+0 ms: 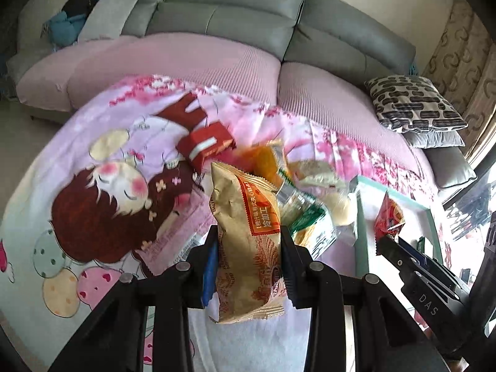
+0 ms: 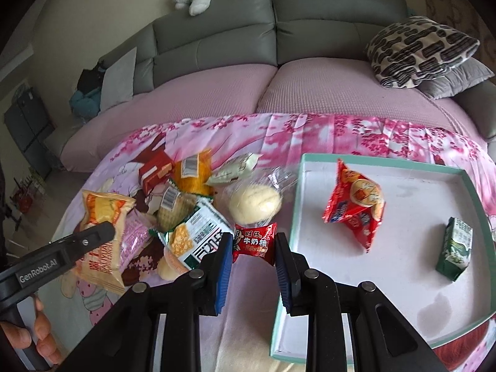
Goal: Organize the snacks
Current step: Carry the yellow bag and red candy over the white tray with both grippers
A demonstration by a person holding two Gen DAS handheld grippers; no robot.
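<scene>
Jaws clamped — tan packet [image 1: 248, 248], red candy [image 2: 254, 242].

Both grippers tilt downward: the left gripper [image 1: 249, 248] clamped on a tan snack packet [image 1: 248, 248], the right gripper [image 2: 254, 249] pinching a red candy packet [image 2: 254, 242].

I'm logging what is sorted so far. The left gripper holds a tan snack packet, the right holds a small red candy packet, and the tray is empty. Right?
Not quite: the tray is not empty. The right wrist view shows a red snack bag and a small green carton lying in it. The left gripper does hold the tan snack packet, and the right gripper the red candy packet.
</scene>
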